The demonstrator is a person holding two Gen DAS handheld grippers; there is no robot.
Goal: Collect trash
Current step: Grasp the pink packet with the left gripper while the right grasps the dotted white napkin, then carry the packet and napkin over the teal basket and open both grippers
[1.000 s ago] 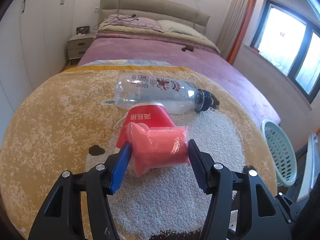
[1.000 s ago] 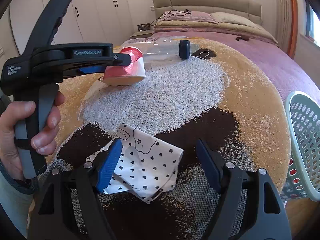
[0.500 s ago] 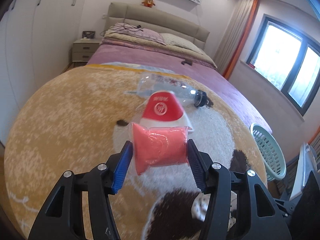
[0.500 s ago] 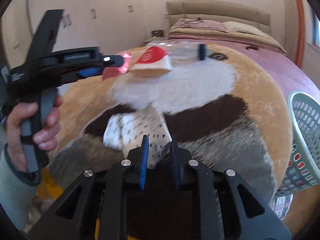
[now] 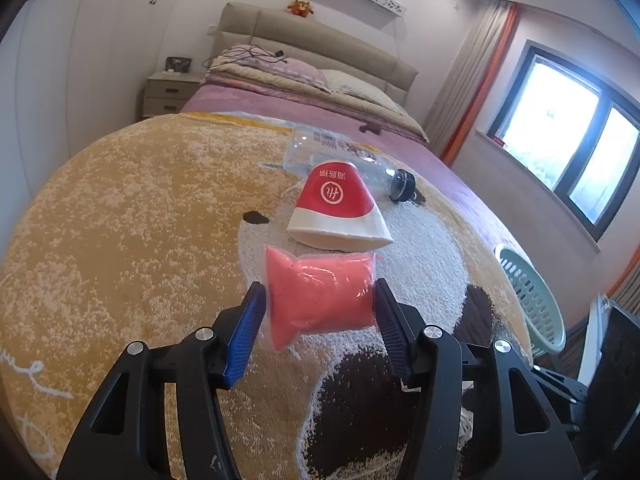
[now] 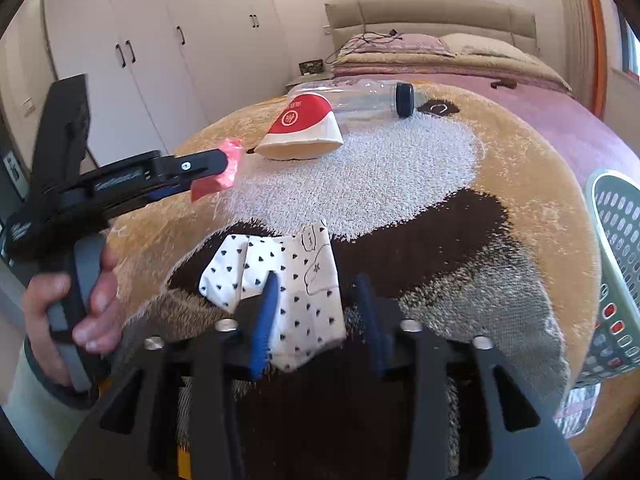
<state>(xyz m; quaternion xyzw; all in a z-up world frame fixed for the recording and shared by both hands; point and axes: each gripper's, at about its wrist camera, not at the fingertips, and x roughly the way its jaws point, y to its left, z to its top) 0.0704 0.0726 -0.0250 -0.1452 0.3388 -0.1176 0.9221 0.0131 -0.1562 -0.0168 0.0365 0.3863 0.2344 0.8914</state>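
The left hand-held gripper (image 5: 320, 304) has lifted the clamped pink packet (image 5: 320, 296) clear while the right hand-held gripper's (image 6: 316, 312) jaws reopened around the spotted wrapper (image 6: 296, 280).

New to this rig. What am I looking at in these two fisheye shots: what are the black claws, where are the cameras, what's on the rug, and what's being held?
No robot here: a person carries a hand-held black two-finger gripper in each hand, with a camera on each looking along its fingers.

The left wrist view shows the left gripper clamped on a pink plastic-wrapped packet, lifted off the rug. The right wrist view shows the same gripper from the side, with the person's hand on its handle.

In the right wrist view, the right gripper has a white heart-dotted wrapper between its jaws. The jaws have just been opening; the left pad is at the wrapper, the right stands clear, so it is not gripped.

On the round tan rug also lie a red-and-white paper cup on its side and a clear plastic bottle. A pale green perforated basket stands beside the rug.
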